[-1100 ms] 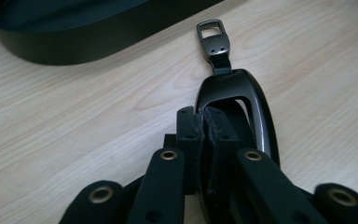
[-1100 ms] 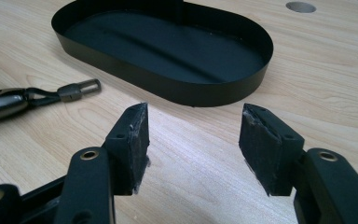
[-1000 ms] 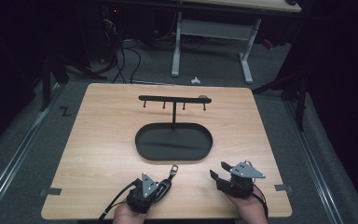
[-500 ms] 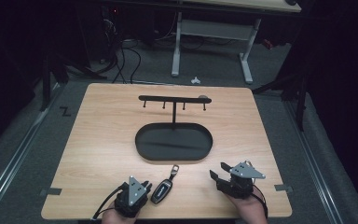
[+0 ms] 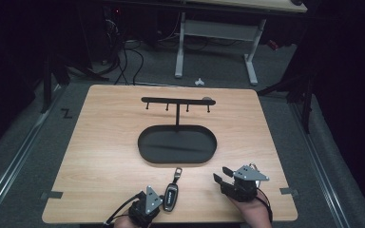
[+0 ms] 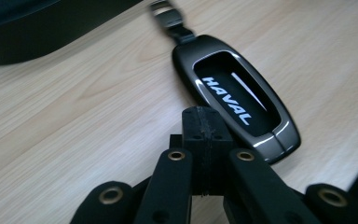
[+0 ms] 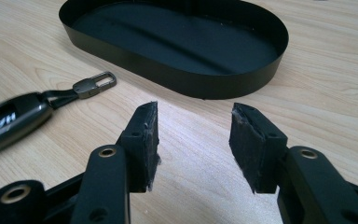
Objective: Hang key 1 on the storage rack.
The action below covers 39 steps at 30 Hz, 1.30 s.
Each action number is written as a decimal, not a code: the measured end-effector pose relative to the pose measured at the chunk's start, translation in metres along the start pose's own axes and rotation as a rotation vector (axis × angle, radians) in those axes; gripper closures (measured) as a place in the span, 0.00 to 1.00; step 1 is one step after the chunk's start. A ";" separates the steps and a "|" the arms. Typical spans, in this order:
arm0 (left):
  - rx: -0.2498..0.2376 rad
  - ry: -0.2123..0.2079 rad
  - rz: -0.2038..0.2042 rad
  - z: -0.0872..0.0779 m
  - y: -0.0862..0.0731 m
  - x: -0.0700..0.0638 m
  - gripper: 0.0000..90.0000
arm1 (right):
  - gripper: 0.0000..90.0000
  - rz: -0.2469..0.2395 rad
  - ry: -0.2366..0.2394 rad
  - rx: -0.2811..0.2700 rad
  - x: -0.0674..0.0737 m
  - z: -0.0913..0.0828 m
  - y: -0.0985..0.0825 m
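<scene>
Left gripper [image 5: 148,205]: I read its jaws pressed together on nothing, at the table's near edge.
Key fob [image 5: 171,195]: flat on the table [image 5: 104,142], just right of my left gripper and apart from it; in the left gripper view the fob [image 6: 237,95] lies just past the closed jaw tips.
Right gripper [image 5: 224,175]: jaws spread wide, empty, well right of the fob.
Oval tray [image 5: 145,147]: black, beyond the fob's metal clip [image 7: 94,84].
Hook stand [image 5: 177,101]: rises behind the tray.
</scene>
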<state>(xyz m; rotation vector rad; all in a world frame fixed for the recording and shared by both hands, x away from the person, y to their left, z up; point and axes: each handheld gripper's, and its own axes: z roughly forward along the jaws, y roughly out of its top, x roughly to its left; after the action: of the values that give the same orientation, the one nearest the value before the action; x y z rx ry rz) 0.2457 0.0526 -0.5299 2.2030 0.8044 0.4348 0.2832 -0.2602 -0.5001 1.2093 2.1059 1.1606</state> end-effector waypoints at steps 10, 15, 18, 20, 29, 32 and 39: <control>-0.068 0.074 -0.039 -0.020 0.006 0.040 0.84 | 0.68 -0.018 0.074 -0.014 0.012 0.000 0.002; -0.132 0.257 -0.100 -0.054 -0.021 0.090 0.61 | 0.79 -0.050 0.127 -0.017 0.035 0.005 0.003; -0.138 0.305 -0.173 -0.065 -0.045 0.111 0.51 | 0.92 -0.070 0.164 -0.007 0.049 0.008 0.004; -0.118 0.341 -0.190 -0.069 -0.050 0.124 0.45 | 1.00 -0.090 0.189 0.006 0.060 0.012 0.005; -0.158 0.349 -0.241 -0.076 -0.055 0.135 0.44 | 1.00 -0.216 0.298 0.079 0.108 0.032 0.001; -0.141 0.338 -0.233 -0.071 -0.055 0.133 0.45 | 1.00 -0.264 0.290 0.108 0.116 0.038 -0.002; -0.148 0.325 -0.216 -0.071 -0.054 0.130 0.45 | 1.00 -0.251 0.242 0.118 0.102 0.039 -0.003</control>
<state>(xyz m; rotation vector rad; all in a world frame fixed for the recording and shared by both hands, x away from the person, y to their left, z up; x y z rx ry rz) 0.2836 0.2053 -0.5148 1.9090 1.1319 0.7307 0.2566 -0.1565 -0.5208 0.8540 2.4529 1.1270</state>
